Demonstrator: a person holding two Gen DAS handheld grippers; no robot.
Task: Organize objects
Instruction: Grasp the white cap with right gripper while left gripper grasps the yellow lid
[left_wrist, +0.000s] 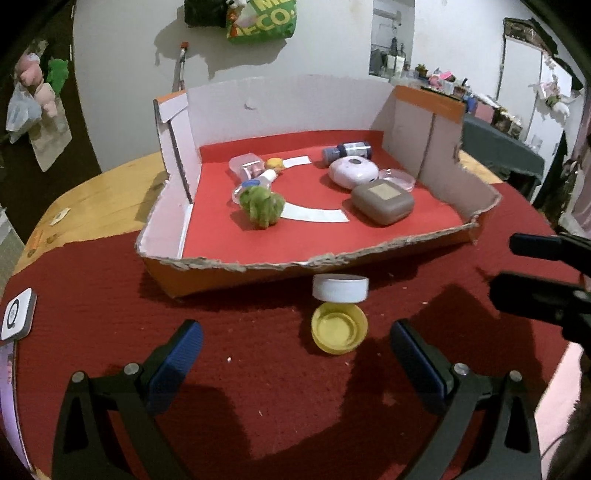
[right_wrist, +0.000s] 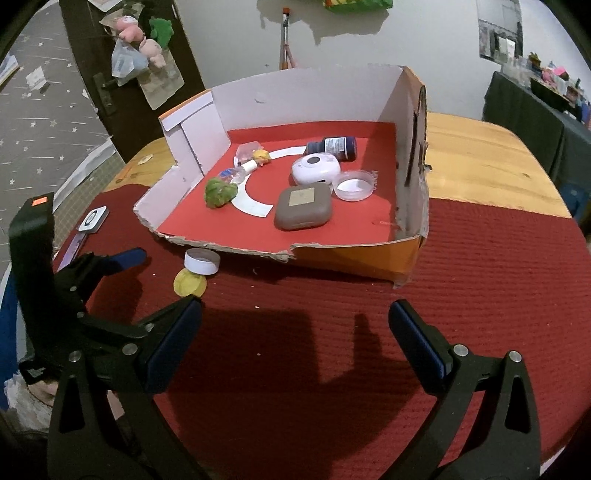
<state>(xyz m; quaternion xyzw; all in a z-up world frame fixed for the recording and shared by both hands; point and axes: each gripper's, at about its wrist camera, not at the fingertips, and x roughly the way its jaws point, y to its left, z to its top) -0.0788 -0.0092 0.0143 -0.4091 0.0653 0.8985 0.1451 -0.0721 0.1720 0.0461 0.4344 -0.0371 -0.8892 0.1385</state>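
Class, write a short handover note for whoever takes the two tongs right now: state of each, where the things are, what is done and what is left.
Left tongs: open, empty, aimed at the yellow plastic lid on the dark red cloth.
Right tongs: open, empty, over bare cloth.
The round white cap rests against the yellow lid, just outside the torn cardboard tray.
Done: brown rounded case, white round device, dark bottle and green fuzzy ball lie in the tray.
Left: both lids.
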